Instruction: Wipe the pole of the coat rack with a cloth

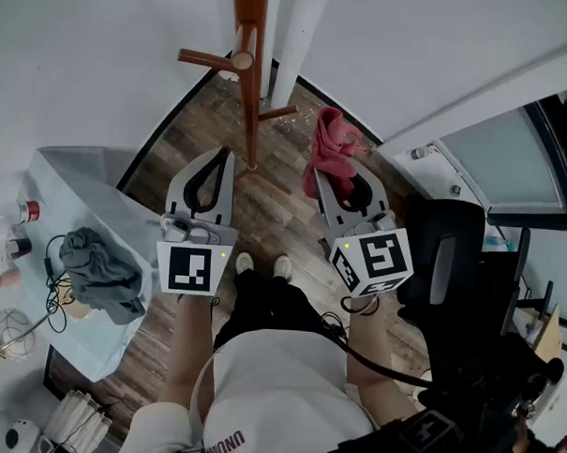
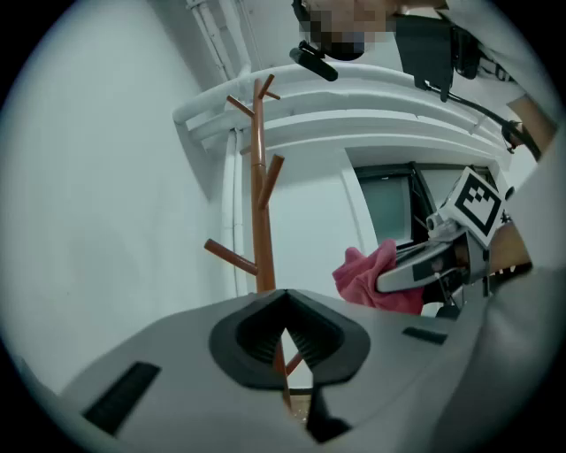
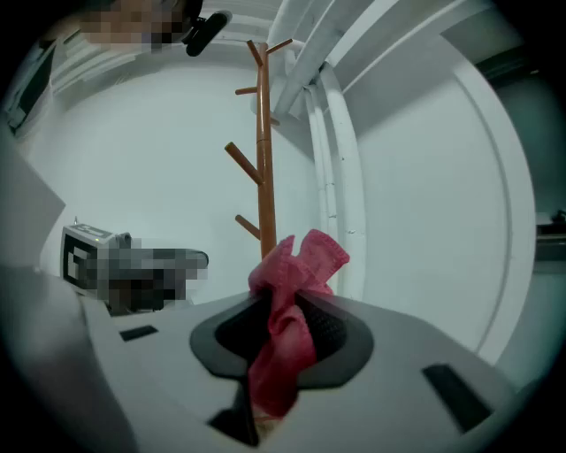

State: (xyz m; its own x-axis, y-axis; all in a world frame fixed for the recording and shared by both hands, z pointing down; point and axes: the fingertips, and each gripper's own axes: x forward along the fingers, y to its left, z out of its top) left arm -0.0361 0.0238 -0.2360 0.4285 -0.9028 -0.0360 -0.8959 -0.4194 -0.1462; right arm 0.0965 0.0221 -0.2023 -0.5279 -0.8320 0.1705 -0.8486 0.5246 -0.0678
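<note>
Pole (image 1: 249, 88) stands upright, long axis vertical. Right tongs (image 3: 285, 305) clench the cloth (image 3: 299, 258) — left tongs (image 2: 285, 296) closed, empty.

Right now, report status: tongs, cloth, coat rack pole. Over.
Left tongs shut, empty. Right tongs shut on pink cloth. Pole ahead, cloth not touching it. Nothing between cloth and pole.

Coat rack (image 1: 247, 41) stands ahead in the corner. Left gripper (image 1: 228, 155) is out in front of it, right gripper (image 1: 334, 176) alongside to the right, cloth (image 1: 332, 143) in its jaws. Table (image 1: 89, 179) far left, chair (image 1: 451, 247) right.
</note>
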